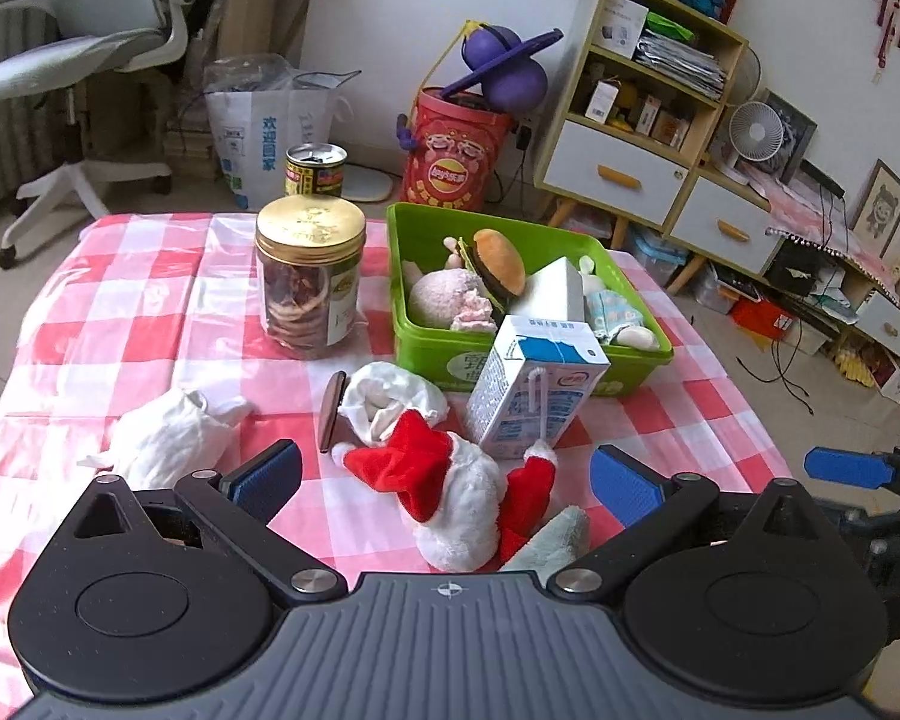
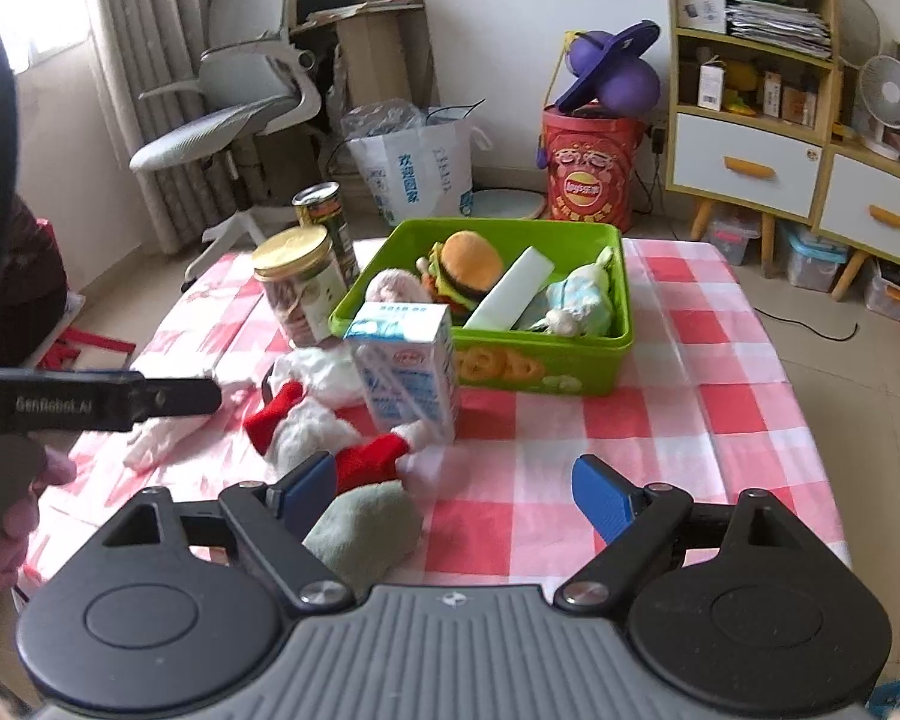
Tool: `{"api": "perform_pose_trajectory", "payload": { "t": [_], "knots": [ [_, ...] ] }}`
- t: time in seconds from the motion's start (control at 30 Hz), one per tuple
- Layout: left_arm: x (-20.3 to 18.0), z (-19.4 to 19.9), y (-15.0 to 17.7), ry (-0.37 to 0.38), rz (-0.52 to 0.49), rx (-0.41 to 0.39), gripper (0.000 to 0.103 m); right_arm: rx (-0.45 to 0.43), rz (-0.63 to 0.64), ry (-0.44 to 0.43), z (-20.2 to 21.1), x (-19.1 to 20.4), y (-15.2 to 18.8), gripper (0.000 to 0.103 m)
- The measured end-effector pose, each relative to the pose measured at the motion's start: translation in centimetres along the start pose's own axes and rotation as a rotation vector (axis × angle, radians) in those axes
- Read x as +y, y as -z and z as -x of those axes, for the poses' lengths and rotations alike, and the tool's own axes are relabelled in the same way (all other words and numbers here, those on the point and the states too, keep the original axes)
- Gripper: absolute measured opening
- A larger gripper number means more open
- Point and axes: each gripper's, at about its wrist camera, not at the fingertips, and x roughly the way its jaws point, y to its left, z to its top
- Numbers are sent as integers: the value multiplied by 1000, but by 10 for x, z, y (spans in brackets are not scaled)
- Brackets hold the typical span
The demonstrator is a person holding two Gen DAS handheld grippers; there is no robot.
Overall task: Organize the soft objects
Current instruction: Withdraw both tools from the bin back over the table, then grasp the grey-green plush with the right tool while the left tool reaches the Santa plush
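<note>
We found the green bin (image 1: pixel 426 300) on the checked tabletop (image 1: pixel 150 312) already holding a hamburger plush (image 1: pixel 498 261), a pink plush (image 1: pixel 444 300), a white box (image 1: pixel 555 288) and a pale blue doll (image 2: pixel 576 300). Just beside it stood a gold-lidded jar (image 1: pixel 309 276) of dried slices, with a tin can (image 1: pixel 316 171) behind it. Our left gripper (image 1: pixel 444 480) was spread wide over the Santa plush (image 1: pixel 450 492), which lay on the tabletop touching a milk carton (image 1: pixel 534 384), with a white cloth (image 1: pixel 168 438) to its left. Our right gripper (image 2: pixel 453 489) was spread too, pinching nothing, near a grey-green plush (image 2: pixel 366 531).
</note>
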Motion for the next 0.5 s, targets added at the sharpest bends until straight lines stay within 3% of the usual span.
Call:
{"api": "perform_pose_trajectory", "payload": {
  "t": [0.5],
  "knots": [
    [8, -9, 12, 10, -25, -38, 98, 39, 40, -51, -20, 19, 25, 64]
  ]
}}
